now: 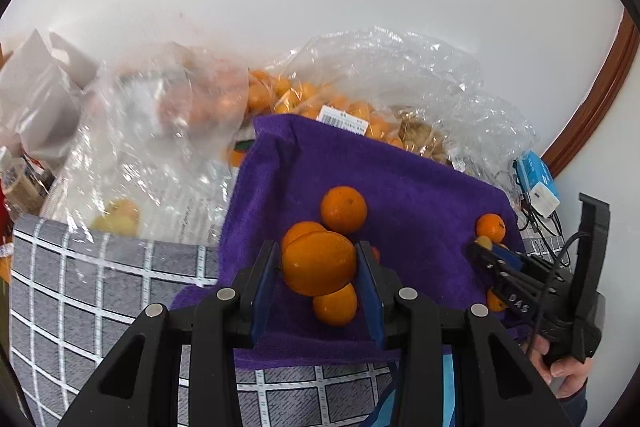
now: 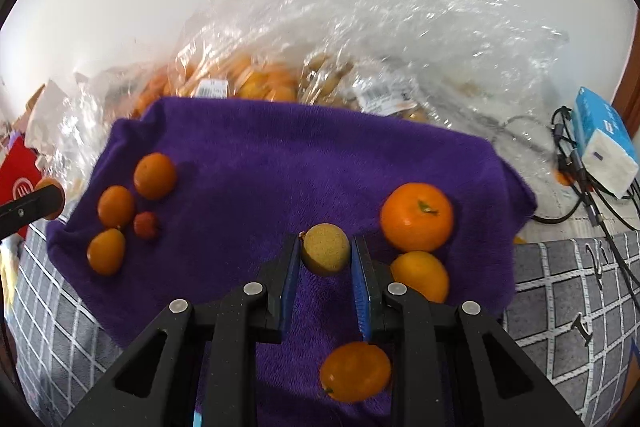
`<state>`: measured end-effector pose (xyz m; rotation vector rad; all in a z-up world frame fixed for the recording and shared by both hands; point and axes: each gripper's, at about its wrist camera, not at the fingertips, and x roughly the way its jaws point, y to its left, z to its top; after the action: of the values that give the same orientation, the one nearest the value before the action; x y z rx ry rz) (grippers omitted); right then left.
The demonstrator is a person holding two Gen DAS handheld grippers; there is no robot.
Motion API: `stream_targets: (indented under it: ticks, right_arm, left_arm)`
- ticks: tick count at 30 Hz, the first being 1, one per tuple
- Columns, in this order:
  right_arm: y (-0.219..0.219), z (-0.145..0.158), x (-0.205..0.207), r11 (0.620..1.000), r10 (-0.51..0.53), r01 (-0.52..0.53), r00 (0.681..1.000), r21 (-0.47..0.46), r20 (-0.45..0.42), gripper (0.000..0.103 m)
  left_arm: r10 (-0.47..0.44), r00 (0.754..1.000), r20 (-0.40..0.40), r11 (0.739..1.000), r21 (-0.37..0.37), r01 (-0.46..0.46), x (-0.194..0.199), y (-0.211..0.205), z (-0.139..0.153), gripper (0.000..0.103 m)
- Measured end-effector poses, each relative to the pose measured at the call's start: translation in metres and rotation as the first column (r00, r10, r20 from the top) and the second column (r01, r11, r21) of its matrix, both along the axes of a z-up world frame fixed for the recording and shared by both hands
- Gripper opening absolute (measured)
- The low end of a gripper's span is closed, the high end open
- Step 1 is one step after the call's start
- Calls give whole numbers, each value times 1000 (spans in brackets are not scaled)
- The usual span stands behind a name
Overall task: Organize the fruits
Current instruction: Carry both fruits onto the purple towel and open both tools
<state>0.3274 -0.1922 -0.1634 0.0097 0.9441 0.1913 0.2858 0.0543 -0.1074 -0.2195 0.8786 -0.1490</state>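
In the left wrist view, the left gripper at the bottom centre of the frame is clamped on an orange, its blue pads pressing the fruit from both sides. Just below the held fruit a smaller orange lies on the purple towel, and above it two more sit close together, one partly hidden and one round one further up. At the right edge a person's hand grips the handle of the right gripper, which reaches onto the towel beside a small orange.

In the right wrist view, the right gripper at lower centre is closed on a yellowish speckled fruit. Below it lies a flattened orange; to its right are a large tangerine with a green stem and another orange just beneath. At the left of the towel sit three oranges and a small red fruit.

The towel rests on a grey checked cloth. Beyond its far edge, in the upper half of the frame, clear plastic bags hold more oranges. A blue tissue pack and cables lie at the right.
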Motion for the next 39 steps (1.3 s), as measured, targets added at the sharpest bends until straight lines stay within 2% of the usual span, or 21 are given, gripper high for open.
stream_targets:
  ticks: [7, 9, 14, 18, 23, 32, 39]
  right_arm:
    - [2, -13, 4, 1000, -2, 1, 1000, -24, -23, 26]
    - [1, -13, 5, 1000, -8, 7, 999, -15, -31, 29]
    - [-4, 0, -8, 999, -5, 5, 1000, -33, -4, 38]
    - [-17, 12, -21, 1000, -9, 9, 1000, -3, 17, 39]
    - [-36, 19, -33, 999, -50, 50, 998, 3, 35, 39]
    - [-43, 16, -47, 997, -74, 75, 997, -28, 27, 39]
    - [-49, 17, -61, 996, -87, 87, 996, -18, 6, 39]
  left_arm:
    - [-46, 999, -19, 999, 7, 46, 7, -13, -9, 37]
    - [-60, 998, -29, 998, -2, 60, 10, -19, -12, 37]
    - [-95, 994, -46, 995, -6, 95, 13, -34, -18, 37]
    - [-122, 990, -73, 992, 7, 123, 14, -48, -26, 37]
    - [-152, 987, -58, 984, 84, 157, 10, -65, -28, 37]
    - [-182, 980, -77, 969, 155, 192, 7, -87, -29, 38]
    - [-161, 984, -71, 967, 186, 172, -9, -86, -21, 38]
